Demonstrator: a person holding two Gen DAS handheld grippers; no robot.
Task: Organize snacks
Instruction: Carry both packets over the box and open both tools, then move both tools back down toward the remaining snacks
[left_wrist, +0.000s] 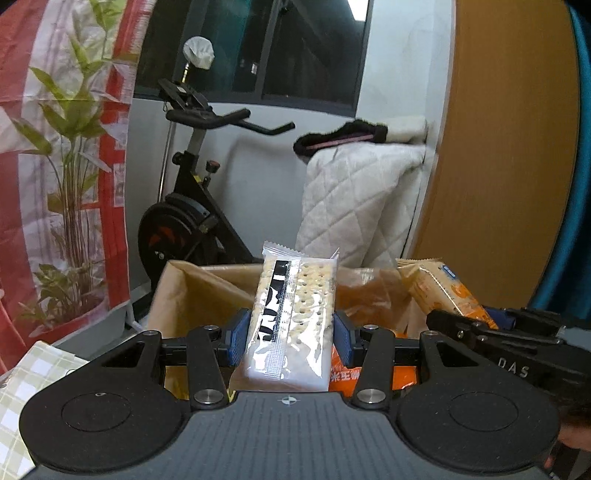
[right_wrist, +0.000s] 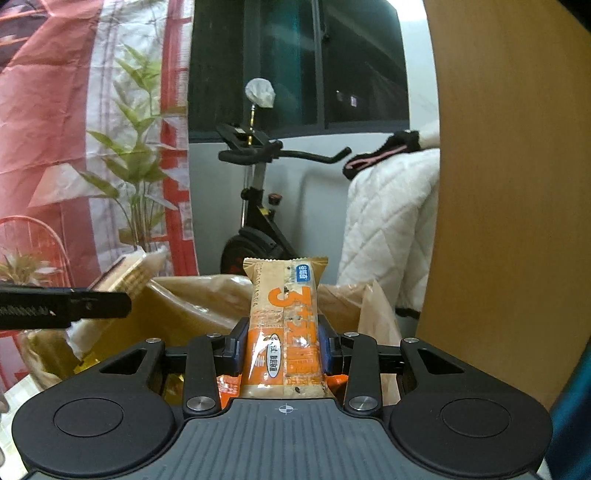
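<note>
The clear-wrapped cracker pack stands upright between the blue pads of the left tool, which is clamped on its lower half. It hangs above the open cardboard box lined with brown paper. Inside the box, orange snack wrappers lie at the bottom; what else it holds is hidden by the tool. To the right, the right tool grips an orange and tan biscuit pack, also upright and above the same box, beside its right wall. In the right wrist view, the left tool comes in from the left edge with its cracker pack. A checked cloth covers the desk left of the box. Behind stand an exercise bike and a white quilted cover.
</note>
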